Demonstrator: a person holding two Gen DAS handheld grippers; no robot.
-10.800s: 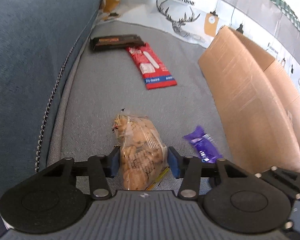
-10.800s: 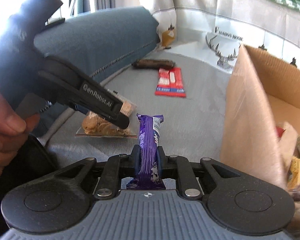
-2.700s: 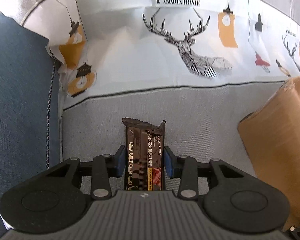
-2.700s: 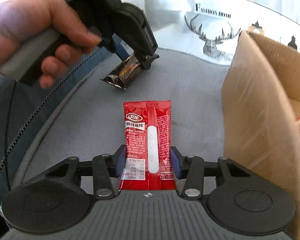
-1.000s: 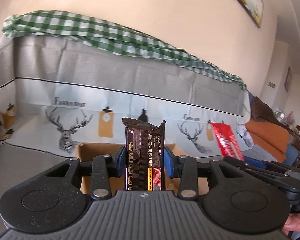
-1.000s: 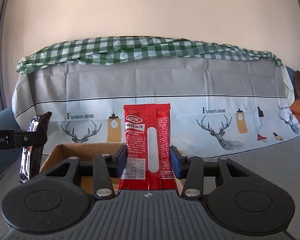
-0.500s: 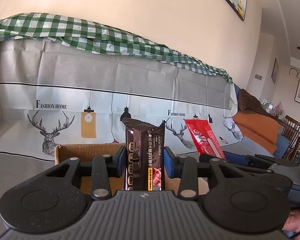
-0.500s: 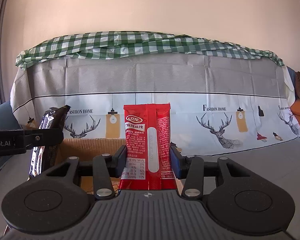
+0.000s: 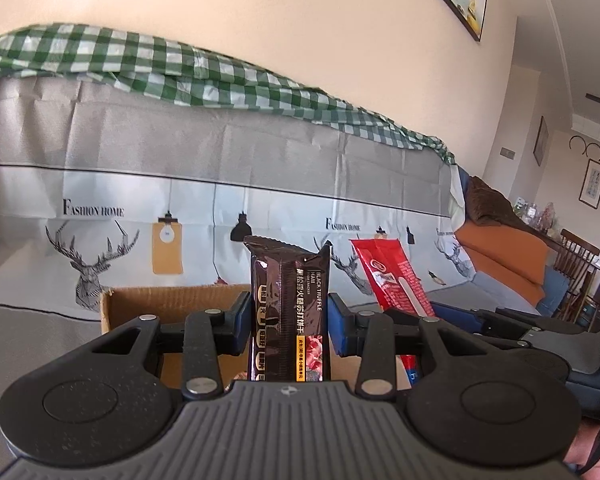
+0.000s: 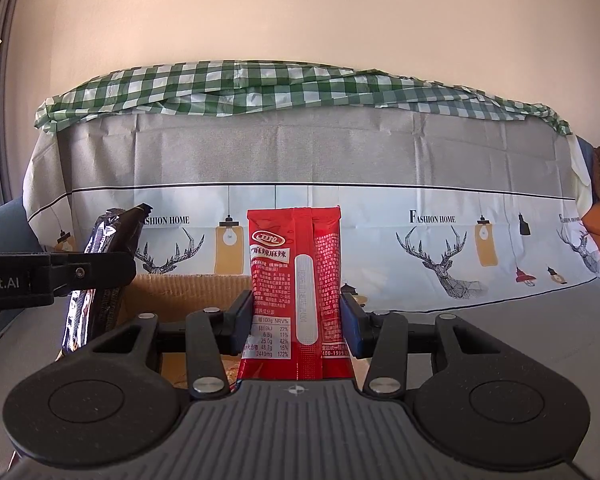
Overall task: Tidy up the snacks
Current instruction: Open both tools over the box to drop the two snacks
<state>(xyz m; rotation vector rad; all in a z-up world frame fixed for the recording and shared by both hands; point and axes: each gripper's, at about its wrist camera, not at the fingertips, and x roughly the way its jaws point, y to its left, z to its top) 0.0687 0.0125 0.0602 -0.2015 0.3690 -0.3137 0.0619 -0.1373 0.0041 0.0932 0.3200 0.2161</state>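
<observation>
Two light, crinkly, slippery packets: left hand-held gripper (image 9: 289, 322) is pinching the dark bar (image 9: 288, 312) mid-length, right hand-held gripper (image 10: 296, 318) clamping the red sachet (image 10: 296, 292), both hanging over the box (image 9: 172, 300); crackers probably fragile, so gentle mid-body holds

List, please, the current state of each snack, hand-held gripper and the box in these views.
Dark cracker packet: upright, clamped in the left hand-held gripper.
Red snack packet: upright, clamped in the right hand-held gripper.
Cardboard box: open-topped, behind both packets, contents mostly hidden.
</observation>
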